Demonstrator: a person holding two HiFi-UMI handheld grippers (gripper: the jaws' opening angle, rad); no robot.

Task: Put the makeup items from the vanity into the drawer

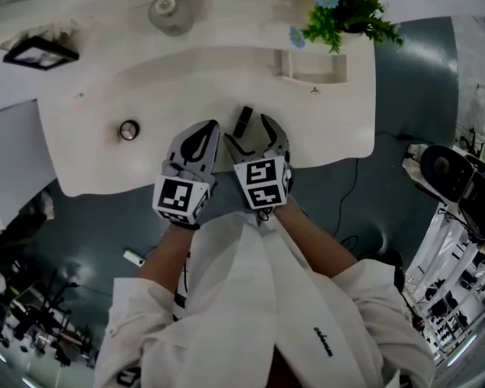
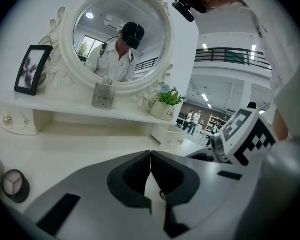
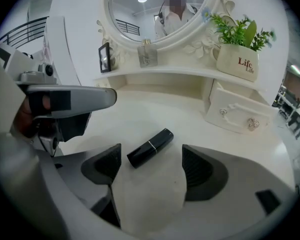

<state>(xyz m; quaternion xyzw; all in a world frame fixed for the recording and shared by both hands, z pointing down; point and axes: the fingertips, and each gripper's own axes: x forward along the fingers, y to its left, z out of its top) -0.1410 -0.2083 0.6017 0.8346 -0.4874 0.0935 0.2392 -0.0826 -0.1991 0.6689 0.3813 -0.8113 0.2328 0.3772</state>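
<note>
- Far left, on the vanity's (image 1: 89,160) raised back shelf: a black picture frame (image 1: 39,52), standing upright
- Next over, on the lower top: a small round compact (image 1: 128,130) lies flat, on its own, well to the left of your grippers (in the left gripper view it sits at the lower-left edge)
- Back shelf, approx. centre: a clear perfume bottle (image 1: 170,13) stands in front of the oval mirror (image 2: 121,36)
- Your left gripper (image 2: 151,156): jaws pressed together, pads touching, nothing between them; it hovers over the front edge of the vanity, just beside the right one
- Black lipstick (image 3: 150,147): lies on its side on the lower top, angled w/ its far end toward the right; in the right gripper view it sits just ahead of the jaw tips, in line w/ the gap
- Your right gripper (image 3: 150,160): jaws wide apart, holding nothing; neither pad touches the lipstick
- Right of the grippers, at the back: a small white drawer (image 3: 237,111) w/ two crystal-like knobs, closed
- Above it, far right: a white plant pot (image 3: 237,59) w/ green leaves and pale blue flowers, printed "Life"
</note>
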